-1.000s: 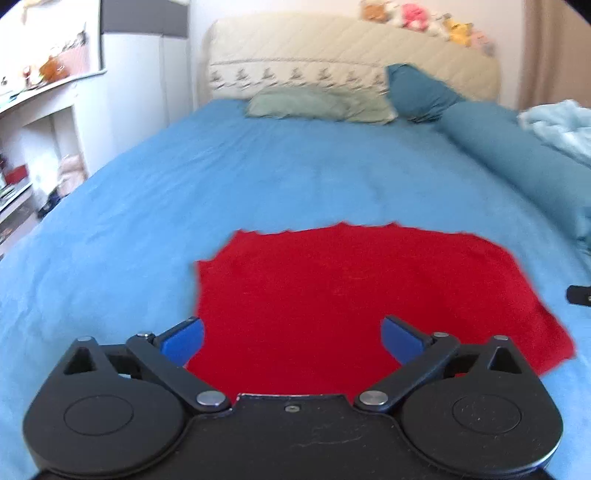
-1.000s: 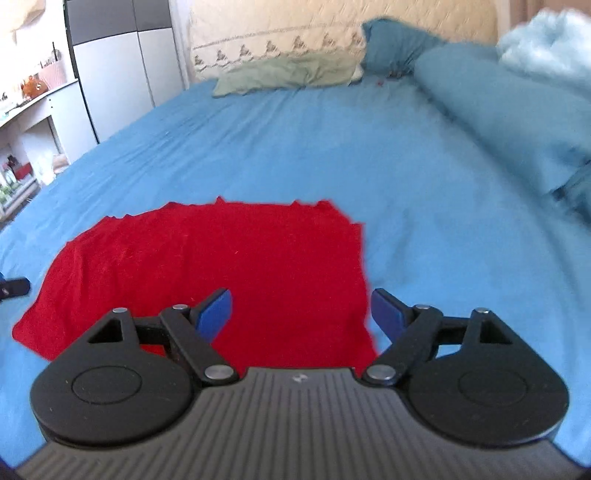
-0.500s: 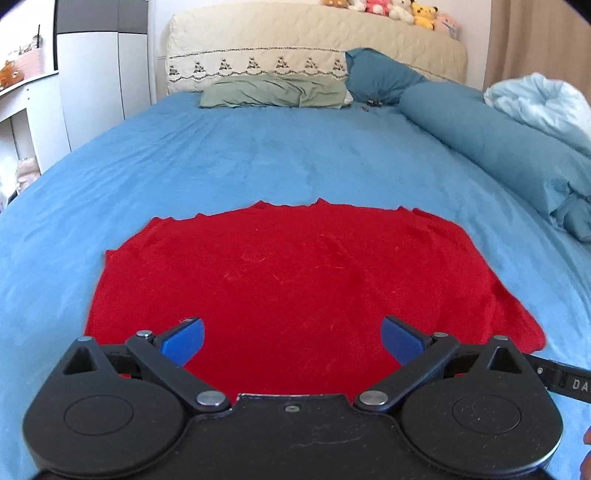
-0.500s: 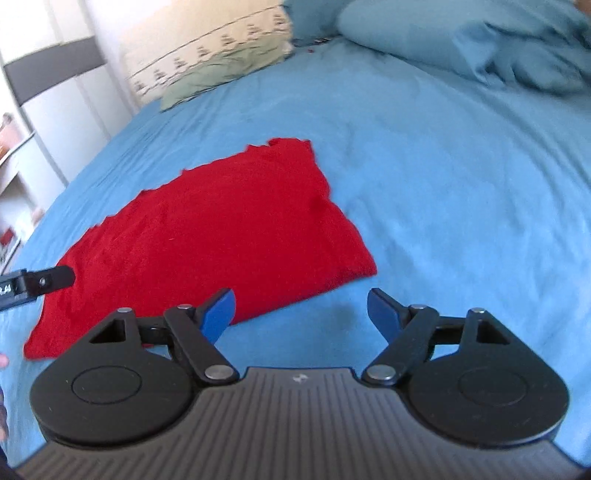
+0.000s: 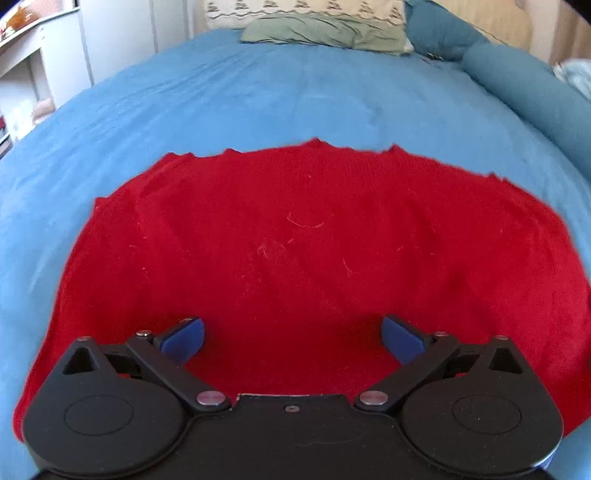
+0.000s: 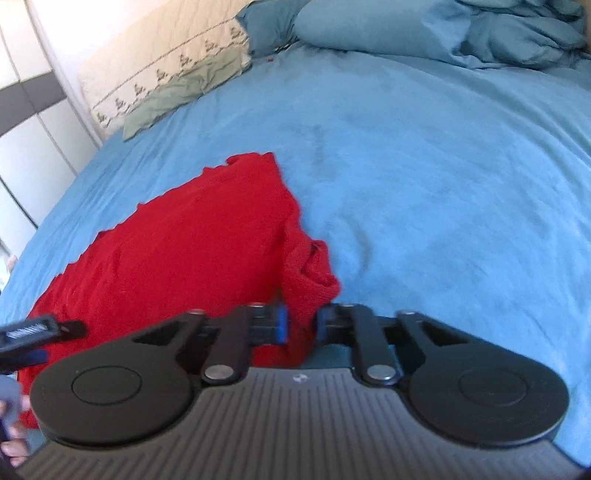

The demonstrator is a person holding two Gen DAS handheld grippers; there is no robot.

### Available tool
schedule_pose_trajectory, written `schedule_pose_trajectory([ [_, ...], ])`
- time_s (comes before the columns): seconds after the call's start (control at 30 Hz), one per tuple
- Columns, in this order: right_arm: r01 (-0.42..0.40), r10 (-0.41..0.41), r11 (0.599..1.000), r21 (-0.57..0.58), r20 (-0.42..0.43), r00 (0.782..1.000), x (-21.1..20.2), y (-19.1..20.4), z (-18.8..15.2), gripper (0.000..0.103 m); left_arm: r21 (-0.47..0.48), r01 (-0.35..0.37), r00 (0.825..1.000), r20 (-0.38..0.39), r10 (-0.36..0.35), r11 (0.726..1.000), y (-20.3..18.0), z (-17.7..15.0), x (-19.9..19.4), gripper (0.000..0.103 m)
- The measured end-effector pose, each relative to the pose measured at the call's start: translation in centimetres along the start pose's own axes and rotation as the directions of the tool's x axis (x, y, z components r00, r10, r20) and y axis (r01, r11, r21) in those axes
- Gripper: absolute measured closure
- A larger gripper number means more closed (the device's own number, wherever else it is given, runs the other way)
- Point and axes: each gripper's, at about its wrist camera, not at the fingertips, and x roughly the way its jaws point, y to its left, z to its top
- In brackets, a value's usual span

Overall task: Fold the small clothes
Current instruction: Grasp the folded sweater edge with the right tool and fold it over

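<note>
The left gripper [image 5: 293, 338] hung over the near part of the red garment [image 5: 295, 251], its blue pads spread wide with nothing between them. The garment lay flat on the blue bedsheet [image 5: 258, 96]. At its right corner, the right gripper [image 6: 300, 325] had pinched a bunched fold of the red cloth.

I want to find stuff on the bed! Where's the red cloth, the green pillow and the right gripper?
red cloth [image 5: 295, 236]: left wrist view, middle of its flat top.
green pillow [image 5: 317, 31]: left wrist view, its middle.
right gripper [image 6: 301, 325]: right wrist view, midway between its fingertips, where the cloth corner is pinched.
</note>
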Motion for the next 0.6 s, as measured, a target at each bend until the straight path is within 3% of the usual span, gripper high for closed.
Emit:
schedule_pose_trajectory([
  [0.13,-0.031,0.032,0.999,-0.015,0.016,0.999,-1.6,3.3,3.0,0.081,0.014,0.020,1.000,-0.016,-0.019,1.000,0.2,0.2,-0.1,0.000],
  [0.23,-0.135,0.138,0.989,-0.054,0.057,0.989,-3.6,8.2,6.0,0.081,0.007,0.103,0.995,-0.017,-0.103,0.995,2.2,0.4,-1.2,0.001],
  [0.3,-0.237,0.244,0.965,-0.110,0.058,0.968,-4.6,12.7,7.5,0.081,-0.001,0.119,0.993,0.012,-0.119,0.993,4.3,0.3,-2.8,0.001],
  [0.37,-0.365,0.374,0.912,-0.188,0.015,0.927,-5.1,18.0,7.9,0.081,0.002,0.131,0.991,0.029,-0.131,0.991,6.5,-0.1,-4.4,0.001],
  [0.4,-0.437,0.444,0.867,-0.239,-0.025,0.896,-5.2,20.6,7.5,0.081,0.003,0.140,0.989,0.039,-0.140,0.990,8.0,-0.5,-5.3,0.001],
  [0.43,-0.520,0.513,0.798,-0.305,-0.109,0.851,-5.0,23.6,6.7,0.081,0.003,0.149,0.988,0.049,-0.149,0.989,9.4,-1.0,-6.1,0.001],
  [0.5,-0.631,0.551,0.671,-0.390,-0.307,0.776,-3.6,28.6,3.9,0.081,-0.002,0.161,0.985,0.058,-0.161,0.987,11.8,-2.4,-7.3,0.001],
  [0.53,-0.645,0.533,0.641,-0.417,-0.363,0.764,-2.8,30.3,2.4,0.081,-0.010,0.160,0.986,0.057,-0.159,0.987,12.9,-3.2,-7.8,0.001],
  [0.57,-0.642,0.485,0.617,-0.455,-0.423,0.766,-1.4,32.1,0.3,0.081,-0.017,0.161,0.986,0.049,-0.160,0.987,13.8,-3.9,-7.9,0.001],
  [0.6,-0.618,0.422,0.613,-0.493,-0.458,0.783,0.1,33.4,-1.9,0.081,-0.025,0.162,0.986,0.036,-0.161,0.986,14.6,-4.7,-7.9,0.001],
])
